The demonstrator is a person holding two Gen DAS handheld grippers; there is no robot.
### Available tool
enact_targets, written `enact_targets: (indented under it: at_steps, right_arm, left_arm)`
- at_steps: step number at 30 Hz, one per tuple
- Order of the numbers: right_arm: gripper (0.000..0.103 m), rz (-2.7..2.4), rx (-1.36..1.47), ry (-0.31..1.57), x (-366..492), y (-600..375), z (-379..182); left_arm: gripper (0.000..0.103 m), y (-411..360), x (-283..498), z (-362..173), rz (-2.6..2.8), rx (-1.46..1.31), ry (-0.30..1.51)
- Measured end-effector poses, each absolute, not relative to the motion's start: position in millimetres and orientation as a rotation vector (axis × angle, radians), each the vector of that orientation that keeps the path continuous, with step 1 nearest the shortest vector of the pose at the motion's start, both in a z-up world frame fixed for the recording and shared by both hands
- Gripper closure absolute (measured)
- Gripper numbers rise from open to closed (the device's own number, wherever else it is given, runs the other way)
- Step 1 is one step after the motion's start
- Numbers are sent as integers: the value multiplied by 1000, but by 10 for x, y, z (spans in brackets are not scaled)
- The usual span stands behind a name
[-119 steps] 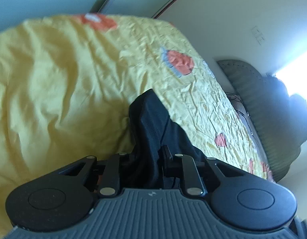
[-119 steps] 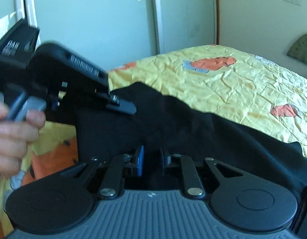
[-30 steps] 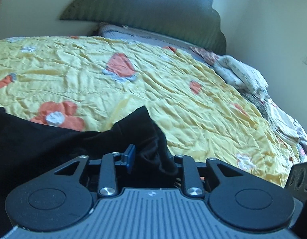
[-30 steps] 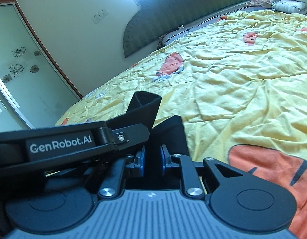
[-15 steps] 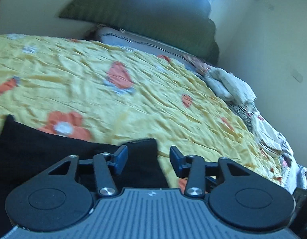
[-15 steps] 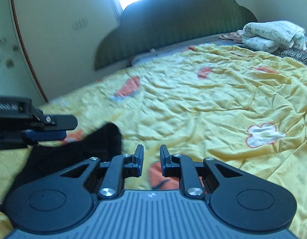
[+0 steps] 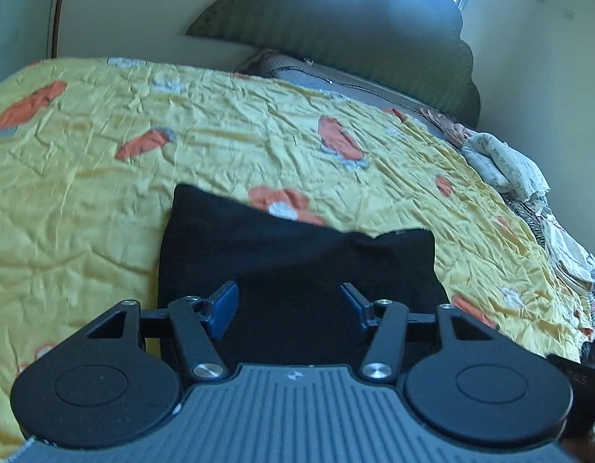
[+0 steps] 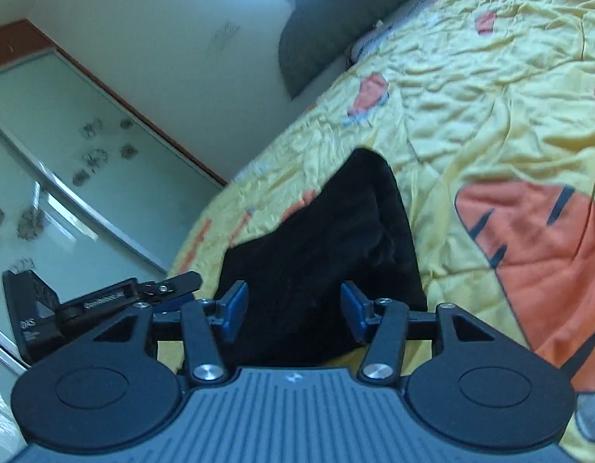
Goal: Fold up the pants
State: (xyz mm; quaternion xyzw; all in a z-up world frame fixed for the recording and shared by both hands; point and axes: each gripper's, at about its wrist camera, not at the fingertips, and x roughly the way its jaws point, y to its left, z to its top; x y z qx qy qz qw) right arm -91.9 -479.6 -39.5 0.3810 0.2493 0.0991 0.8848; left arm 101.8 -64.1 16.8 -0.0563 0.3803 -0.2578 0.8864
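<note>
While unclenched, claws (image 7: 289, 305) above pants (image 7: 297, 254)

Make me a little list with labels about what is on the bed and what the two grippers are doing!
bed cover: yellow quilt with orange patches
clothing: black pants, lying folded on the quilt
left gripper: open, jaws have just been opening, pants below them, not pinched
right gripper: open, jaws have just been opening, pants lie beyond, not held
head of bed: dark scalloped headboard
far right side: pile of crumpled pale laundry
</note>
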Motion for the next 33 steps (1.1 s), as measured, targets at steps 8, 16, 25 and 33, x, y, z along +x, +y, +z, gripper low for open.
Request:
enact_targets:
  at_steps: [8, 16, 25, 33]
  right_arm:
    - [51, 92, 717, 501, -728, -4760, -412]
    - [96, 63, 664, 500, -764, -4733, -415]
    - [81, 28, 621, 558, -738, -4804, -393]
    - [74, 71, 303, 501, -342, -4530, 59]
  left_arm:
    - [43, -718, 919, 42, -572, -102, 814]
    - [43, -787, 847, 46, -601, -80, 808]
    - [41, -807, 866, -61, -605, -54, 837]
    - [40, -864, 1048, -135, -585, -71, 888]
